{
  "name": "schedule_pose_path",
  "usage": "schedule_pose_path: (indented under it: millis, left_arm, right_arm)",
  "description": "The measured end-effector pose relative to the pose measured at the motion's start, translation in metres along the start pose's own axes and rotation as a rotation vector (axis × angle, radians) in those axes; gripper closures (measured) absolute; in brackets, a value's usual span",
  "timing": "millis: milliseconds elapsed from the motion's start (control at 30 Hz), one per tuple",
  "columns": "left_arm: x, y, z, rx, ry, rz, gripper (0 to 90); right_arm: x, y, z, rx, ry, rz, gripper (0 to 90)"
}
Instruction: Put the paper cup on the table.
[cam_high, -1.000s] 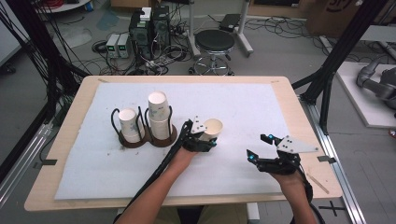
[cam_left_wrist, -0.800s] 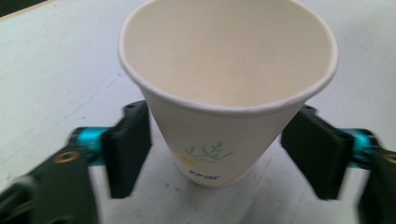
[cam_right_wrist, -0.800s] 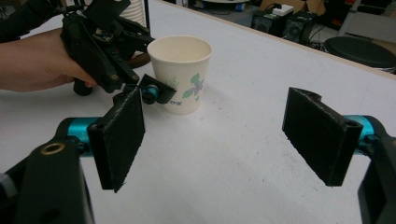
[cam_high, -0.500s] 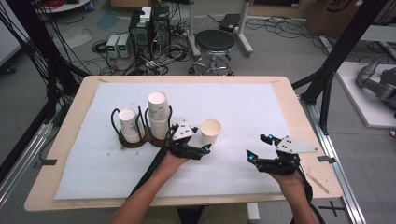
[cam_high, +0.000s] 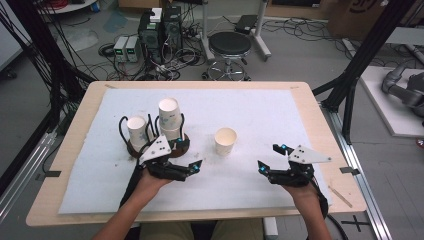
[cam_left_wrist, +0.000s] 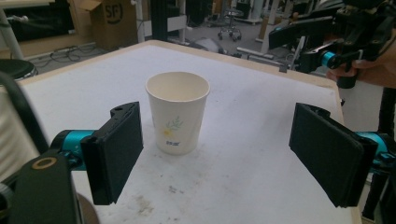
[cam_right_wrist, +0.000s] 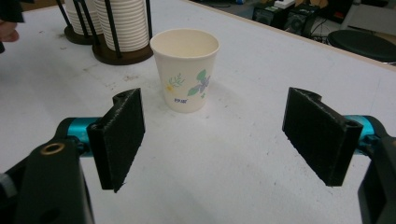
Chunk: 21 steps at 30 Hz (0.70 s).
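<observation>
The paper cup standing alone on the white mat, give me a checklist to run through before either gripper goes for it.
1. White paper cup with a flower print stands upright, mouth up: ok.
2. Cup is free of both grippers, nothing pressing on it: ok.
3. Left gripper has its fingers open, wider than the cup: ok.
4. Right gripper has its fingers open with nothing between them: ok.
5. White mat around the cup is free of other things: ok.
6. Two black wire racks of stacked white paper cups stand apart from the lone cup: ok.
7. Cup is empty: ok; the inside looks bare in both gripper views.
</observation>
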<state>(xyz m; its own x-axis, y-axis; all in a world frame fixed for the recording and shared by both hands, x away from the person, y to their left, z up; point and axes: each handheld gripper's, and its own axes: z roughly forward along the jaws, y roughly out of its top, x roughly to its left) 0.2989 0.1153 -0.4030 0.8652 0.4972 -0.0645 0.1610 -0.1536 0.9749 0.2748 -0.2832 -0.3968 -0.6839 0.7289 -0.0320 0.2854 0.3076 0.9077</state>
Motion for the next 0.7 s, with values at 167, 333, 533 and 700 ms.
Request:
schedule_pose_path:
  millis: [167, 333, 533, 700]
  left_arm:
    - [0.008, -0.002, -0.035, -0.052, 0.037, 0.013, 17.6]
    - [0.014, -0.007, -0.056, -0.067, 0.09, 0.01, 17.6]
    - [0.025, -0.015, -0.085, -0.076, 0.16, 0.006, 17.7]
    - [0.029, -0.02, -0.096, -0.088, 0.189, 0.003, 18.1]
  right_arm:
    - [0.002, -0.001, 0.001, 0.005, -0.007, 0.003, 21.7]
    - [0.002, -0.001, -0.001, 0.005, -0.011, 0.002, 21.7]
    - [0.003, -0.003, -0.006, -0.004, -0.028, 0.008, 21.7]
    - [0.004, -0.003, -0.008, -0.006, -0.036, 0.004, 21.7]
